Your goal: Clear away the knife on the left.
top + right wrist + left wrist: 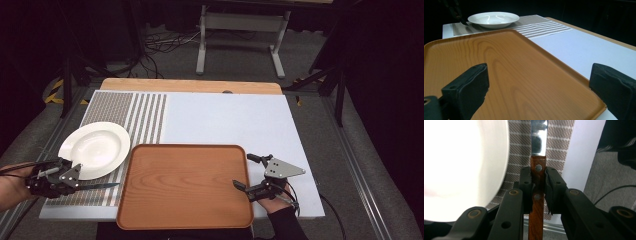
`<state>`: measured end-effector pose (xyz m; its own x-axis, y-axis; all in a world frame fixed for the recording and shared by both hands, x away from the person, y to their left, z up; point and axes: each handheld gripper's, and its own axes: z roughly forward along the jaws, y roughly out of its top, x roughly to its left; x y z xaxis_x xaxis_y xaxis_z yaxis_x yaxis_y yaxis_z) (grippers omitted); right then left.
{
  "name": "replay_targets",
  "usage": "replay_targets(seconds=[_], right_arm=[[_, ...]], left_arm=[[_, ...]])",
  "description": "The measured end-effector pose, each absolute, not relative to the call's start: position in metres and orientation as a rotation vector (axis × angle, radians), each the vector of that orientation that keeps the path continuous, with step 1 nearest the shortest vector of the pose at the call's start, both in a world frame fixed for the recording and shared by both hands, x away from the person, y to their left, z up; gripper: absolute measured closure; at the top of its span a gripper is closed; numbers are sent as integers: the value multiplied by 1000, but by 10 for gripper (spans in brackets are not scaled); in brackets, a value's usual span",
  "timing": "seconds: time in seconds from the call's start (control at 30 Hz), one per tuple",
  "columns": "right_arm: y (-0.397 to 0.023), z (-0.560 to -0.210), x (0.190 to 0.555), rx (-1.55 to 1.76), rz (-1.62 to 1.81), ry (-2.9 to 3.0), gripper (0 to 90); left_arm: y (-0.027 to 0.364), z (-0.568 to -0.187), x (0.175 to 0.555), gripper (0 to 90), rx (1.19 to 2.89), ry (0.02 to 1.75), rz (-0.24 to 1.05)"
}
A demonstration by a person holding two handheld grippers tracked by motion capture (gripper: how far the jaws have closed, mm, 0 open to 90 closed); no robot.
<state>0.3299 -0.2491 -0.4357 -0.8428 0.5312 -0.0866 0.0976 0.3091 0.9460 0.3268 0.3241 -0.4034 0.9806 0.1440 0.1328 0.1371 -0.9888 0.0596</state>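
My left gripper (75, 177) is shut on the wooden handle of a knife (538, 185) at the table's near left. The knife's steel blade (102, 186) points right, toward the tray, above a woven placemat (145, 115). A white deep plate (95, 149) rests on that mat just beyond the gripper, close to its left jaw in the left gripper view. A brown wooden tray (185, 185) lies at the front middle with nothing on it. My right gripper (245, 171) stands open at the tray's right rim, and its jaws straddle the tray's near corner (596, 105).
The white tabletop (230, 120) stretches behind and right of the tray. The mat (519, 150) runs under the plate (461, 165) and the blade. A metal frame stand (240, 35) and cables sit on the floor beyond the far edge.
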Motion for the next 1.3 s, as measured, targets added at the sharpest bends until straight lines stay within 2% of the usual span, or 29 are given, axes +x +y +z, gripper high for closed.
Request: replay_targets(seconds=[0.2,0.27,0.73,1.3], right_arm=[[-250,-435,330,561,1554,2197,38],[-250,-435,330,562,1555,2198,38],[-250,-435,330,564,1555,2195,38],[-250,-435,330,565,1557,2197,38]], left_arm=[[317,-386,325,778,3020,295,231],[313,-381,327,778,3004,388,191],[293,-364,334,777,2853,709,77],[275,-363,338,778,2608,886,-72]])
